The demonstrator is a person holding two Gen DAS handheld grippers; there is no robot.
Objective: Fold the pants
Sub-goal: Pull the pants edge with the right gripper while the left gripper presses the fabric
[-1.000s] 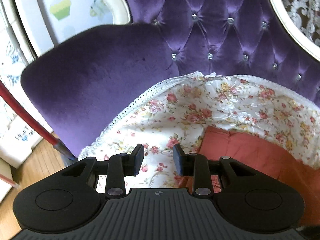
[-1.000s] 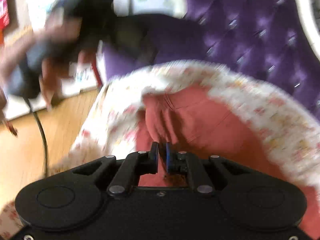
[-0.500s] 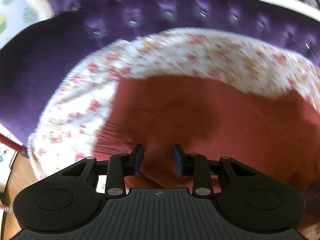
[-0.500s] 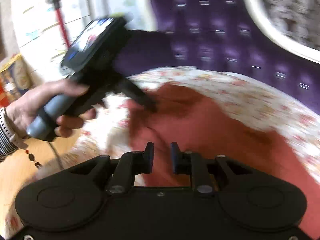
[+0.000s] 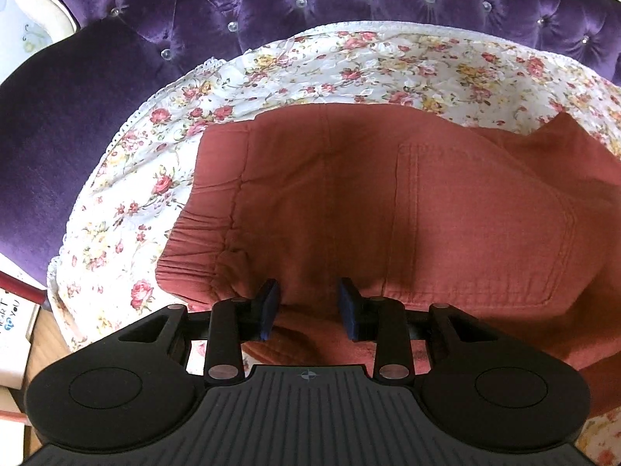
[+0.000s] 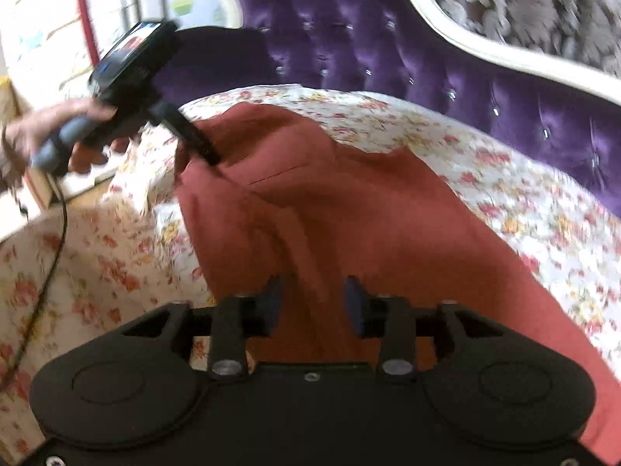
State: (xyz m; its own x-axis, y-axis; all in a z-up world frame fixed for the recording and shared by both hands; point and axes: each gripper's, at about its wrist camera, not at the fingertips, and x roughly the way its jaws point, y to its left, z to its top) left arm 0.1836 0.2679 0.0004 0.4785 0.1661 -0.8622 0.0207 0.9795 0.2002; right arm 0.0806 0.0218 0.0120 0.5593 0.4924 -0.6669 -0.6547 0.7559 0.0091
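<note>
Plainly soft, light cloth to deal with: rust-red pants (image 5: 349,202) spread across a floral cover (image 5: 128,202) on the seat of a purple sofa (image 5: 77,116), limp and creased, likely to sag and drag rather than shift as one piece. Best taken at a thick sewn edge, such as the gathered waistband (image 5: 202,233) at the left end or a leg hem, not mid-panel by the pocket (image 5: 477,225), with its risk of lifting a single layer only. Left tongs (image 5: 308,303) low over the waist end, parted by a moderate gap, pinching nothing. Right tongs (image 6: 312,303) just opened up, standing apart over a raised ridge of the cloth, fabric showing between the pads but not pressed. Open room along the cover toward the right; little to spare behind, with the tufted sofa back close, and the padded arm hemming in the left. Worth keeping folds away from the seat's front edge, given the cover draping down there.
</note>
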